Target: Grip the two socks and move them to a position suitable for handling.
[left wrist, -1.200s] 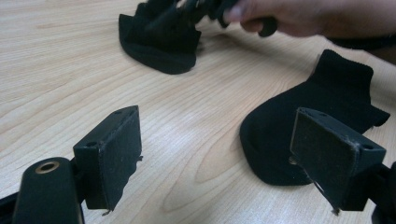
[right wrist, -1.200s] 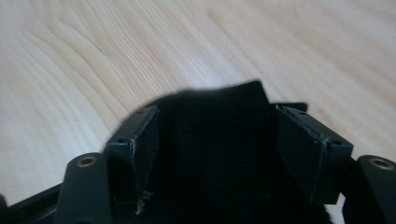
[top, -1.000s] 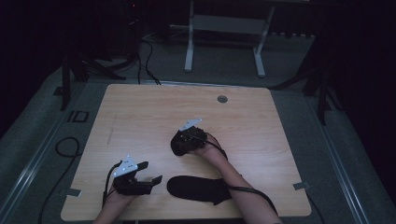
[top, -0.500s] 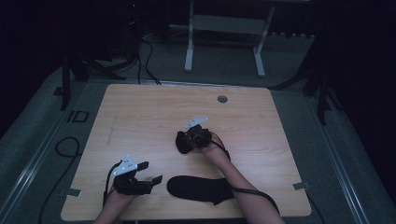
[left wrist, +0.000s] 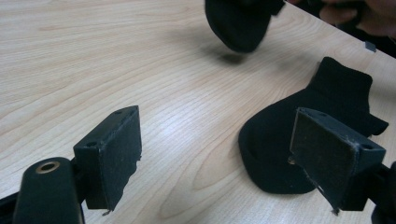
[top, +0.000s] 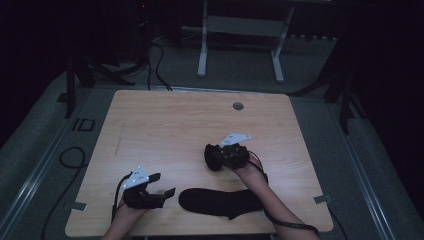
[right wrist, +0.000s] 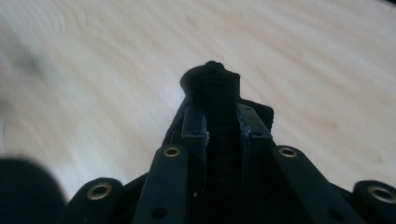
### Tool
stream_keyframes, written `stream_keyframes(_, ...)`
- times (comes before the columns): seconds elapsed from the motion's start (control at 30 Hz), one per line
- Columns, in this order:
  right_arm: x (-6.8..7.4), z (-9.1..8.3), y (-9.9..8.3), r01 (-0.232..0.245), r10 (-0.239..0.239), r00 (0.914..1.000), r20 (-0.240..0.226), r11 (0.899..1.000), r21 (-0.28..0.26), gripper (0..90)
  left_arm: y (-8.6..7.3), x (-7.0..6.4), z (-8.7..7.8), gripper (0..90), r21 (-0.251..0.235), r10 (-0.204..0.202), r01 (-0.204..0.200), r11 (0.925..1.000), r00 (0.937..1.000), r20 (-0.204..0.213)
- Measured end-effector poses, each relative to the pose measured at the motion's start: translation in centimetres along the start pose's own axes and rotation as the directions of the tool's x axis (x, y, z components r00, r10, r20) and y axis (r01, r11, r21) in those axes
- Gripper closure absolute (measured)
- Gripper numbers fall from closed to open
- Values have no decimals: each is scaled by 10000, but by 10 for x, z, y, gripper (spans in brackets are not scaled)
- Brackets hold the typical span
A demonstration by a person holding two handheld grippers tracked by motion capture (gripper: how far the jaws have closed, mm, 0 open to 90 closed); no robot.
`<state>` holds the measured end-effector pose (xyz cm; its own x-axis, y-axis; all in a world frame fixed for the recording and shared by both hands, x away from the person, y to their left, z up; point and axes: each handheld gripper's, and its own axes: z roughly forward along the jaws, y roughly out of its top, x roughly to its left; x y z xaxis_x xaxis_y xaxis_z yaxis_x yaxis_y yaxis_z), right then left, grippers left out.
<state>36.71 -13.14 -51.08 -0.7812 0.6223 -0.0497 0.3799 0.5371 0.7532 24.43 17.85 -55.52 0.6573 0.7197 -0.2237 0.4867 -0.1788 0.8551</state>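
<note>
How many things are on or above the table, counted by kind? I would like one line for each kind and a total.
Black socks: 2, one sock flat on the table, one held sock clamped in the right gripper
Grippers: 2, the right one and the left gripper, open
Total: 4

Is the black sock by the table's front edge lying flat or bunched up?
Flat. The black sock lies spread on the wooden table, toe toward the open left gripper, cuff toward the person's right forearm.
</note>
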Motion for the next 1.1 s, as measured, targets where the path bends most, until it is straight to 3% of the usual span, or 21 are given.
stream_keyframes(0.1,1,-1,-17,135,-144,9995,284,9994,321,761,0,-1,2,170,101,1,-1,9999,10000,21)
stream_keyframes(0.17,-1,2,-28,48,-68,9994,329,9981,608,760,0,0,3,217,149,6,-8,9999,9999,119)
stream_keyframes(0.27,-2,8,-43,-157,123,9993,349,9951,978,756,1,0,3,219,143,-35,33,9999,9998,183)
stream_keyframes(0.37,-1,11,-53,-289,253,9989,398,9955,903,738,3,0,6,255,149,-49,45,9999,9996,282)
stream_keyframes(0.43,1,11,-53,-184,145,9990,421,9955,933,693,6,0,10,259,260,-22,12,9997,9993,384)
stream_keyframes(0.57,2,6,-49,-222,219,9998,45,9940,1067,502,13,-3,18,270,354,83,-108,9993,9975,699)
stream_keyframes(0.67,1,-6,-46,-248,255,9996,-84,9970,740,428,17,-6,22,270,486,246,-286,9984,9965,801)
stream_keyframes(0.8,-10,-25,-42,-405,405,9992,32,9990,160,445,28,-7,34,271,638,147,-209,9977,9953,961)
stream_keyframes(0.9,-28,-29,-39,-962,962,9950,274,9954,-14,489,40,-10,49,273,976,63,-177,9951,9932,1159)
stream_keyframes(1.0,-37,-24,-36,-1223,1222,9924,173,9924,99,505,49,-13,65,315,1295,-39,-126,9915,9920,1261)
stream_keyframes(1.1,-39,-14,-37,-1034,1030,9946,111,9936,451,512,55,-17,84,315,1669,173,-377,9853,9924,1217)
